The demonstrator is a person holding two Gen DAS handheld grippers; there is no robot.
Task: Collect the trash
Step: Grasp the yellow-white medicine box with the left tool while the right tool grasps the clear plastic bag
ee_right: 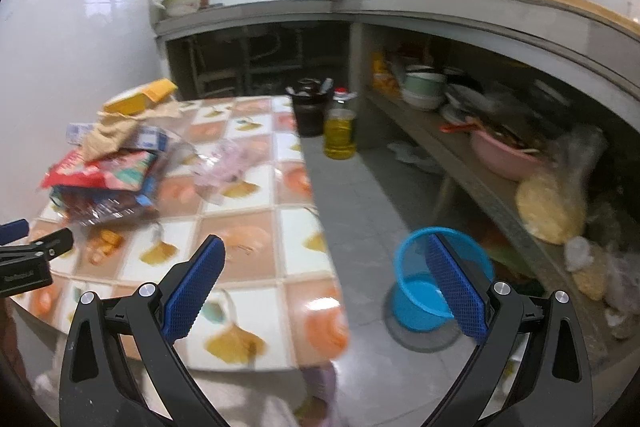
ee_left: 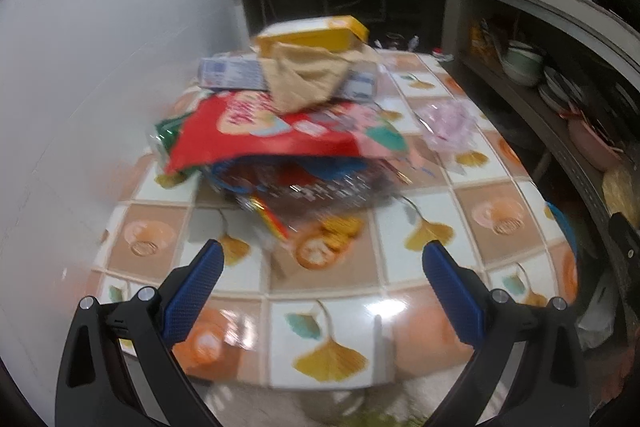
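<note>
On a table point(ee_left: 472, 211) covered in a leaf-print cloth, a heap of trash lies against the white wall: a red snack bag point(ee_left: 272, 135) over dark wrappers, topped by a crumpled brown paper bag point(ee_left: 308, 75) and a yellow box point(ee_left: 316, 33). Both the left gripper point(ee_left: 322, 259) and the right gripper point(ee_right: 326, 255) hang wide apart, holding nothing. A blue bin point(ee_right: 416, 291) stands on the floor to the right.

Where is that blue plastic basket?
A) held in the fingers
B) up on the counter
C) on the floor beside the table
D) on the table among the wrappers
C: the blue basket stands on the grey floor, right of the tiled table.
</note>
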